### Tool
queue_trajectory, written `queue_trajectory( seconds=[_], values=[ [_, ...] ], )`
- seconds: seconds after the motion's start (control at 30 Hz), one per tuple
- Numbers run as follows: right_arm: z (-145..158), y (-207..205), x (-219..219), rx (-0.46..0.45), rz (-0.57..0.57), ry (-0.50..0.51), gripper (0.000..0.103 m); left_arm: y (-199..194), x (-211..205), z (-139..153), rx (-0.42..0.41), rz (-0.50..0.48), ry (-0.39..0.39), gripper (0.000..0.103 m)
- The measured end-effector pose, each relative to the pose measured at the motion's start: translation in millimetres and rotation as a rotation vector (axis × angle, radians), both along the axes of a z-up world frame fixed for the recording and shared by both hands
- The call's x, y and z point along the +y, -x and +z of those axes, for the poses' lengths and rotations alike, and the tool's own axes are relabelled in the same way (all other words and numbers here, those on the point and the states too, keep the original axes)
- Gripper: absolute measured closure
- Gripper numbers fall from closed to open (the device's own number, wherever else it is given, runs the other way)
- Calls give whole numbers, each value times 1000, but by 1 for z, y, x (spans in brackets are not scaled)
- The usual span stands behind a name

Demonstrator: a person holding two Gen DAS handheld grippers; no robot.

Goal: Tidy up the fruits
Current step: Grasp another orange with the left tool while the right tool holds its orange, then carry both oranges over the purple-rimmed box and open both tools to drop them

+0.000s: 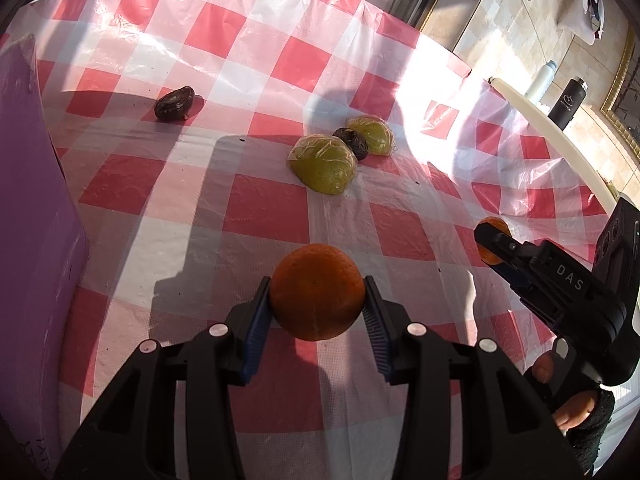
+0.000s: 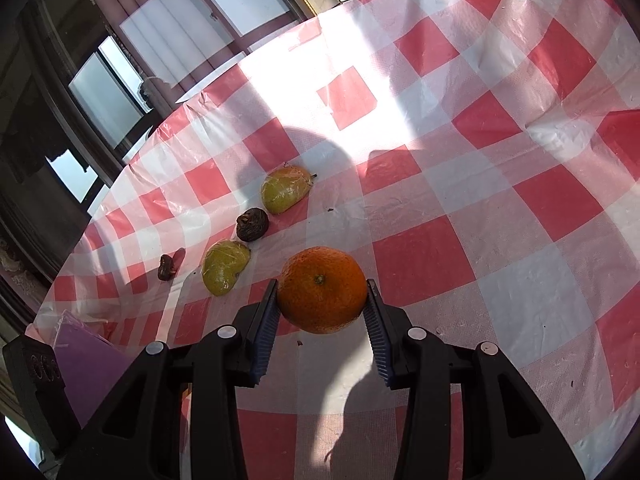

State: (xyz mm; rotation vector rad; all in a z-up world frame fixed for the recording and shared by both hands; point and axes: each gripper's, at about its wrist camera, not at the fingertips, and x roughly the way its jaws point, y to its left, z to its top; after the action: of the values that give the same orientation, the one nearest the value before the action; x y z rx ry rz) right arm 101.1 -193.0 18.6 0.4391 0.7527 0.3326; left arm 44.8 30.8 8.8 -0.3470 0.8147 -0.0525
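1. Nearest to the left wrist camera is the left gripper (image 1: 318,294). Its two blue pads press on both sides of an orange (image 1: 317,291), so it is clenched on this fruit. The orange is held a little above the tablecloth (image 1: 256,52), and its stem end cannot be seen.
2. Nearest to the right wrist camera is the right gripper (image 2: 322,294). It grasps a second orange (image 2: 322,289) between its pads in the same way. The green stem spot of this orange faces the camera.
3. In the left view the right gripper (image 1: 494,246) shows at the right edge of the table, with its orange (image 1: 493,245) mostly hidden behind the black fingers. A hand (image 1: 568,396) in a dark sleeve holds its handle.
4. Near the middle of the red and white tablecloth lie two green fruit halves wrapped in clear film, the nearer half (image 1: 323,164) and the farther half (image 1: 371,135). A dark wrinkled fruit (image 1: 353,142) lies between them and seems to touch both.
5. Another dark fruit (image 1: 175,103) lies alone, well apart from them, toward the left side of the table.
6. A purple box (image 1: 36,208) stands at the left edge of the table.
7. Beyond the right edge of the table, two bottles stand on the floor, a white bottle (image 1: 541,80) and a black bottle (image 1: 568,102).
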Motion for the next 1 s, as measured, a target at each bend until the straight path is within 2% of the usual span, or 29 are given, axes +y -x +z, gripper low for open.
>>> queue_trajectory(
  seconds=[0.2,0.37,0.5,0.6,0.8,0.9,1.0],
  values=[
    [0,14,7,12,12,34,61,9,4,2,-18,22,26,59],
    [2,50,10,-11,19,16,61,46,-9,10,-87,-18,20,59],
    [1,80,5,-15,18,-53,61,80,-14,13,-122,-48,32,59],
    [2,98,8,-29,44,-56,61,102,-17,19,-146,-60,9,59],
    [4,117,16,-10,79,-109,61,151,-30,62,-268,-131,-42,59],
    [17,127,35,-46,132,-76,61,167,-21,89,-313,-112,-40,59],
    [37,139,59,-108,202,-58,61,179,-4,111,-336,-53,-79,59]
  ],
)
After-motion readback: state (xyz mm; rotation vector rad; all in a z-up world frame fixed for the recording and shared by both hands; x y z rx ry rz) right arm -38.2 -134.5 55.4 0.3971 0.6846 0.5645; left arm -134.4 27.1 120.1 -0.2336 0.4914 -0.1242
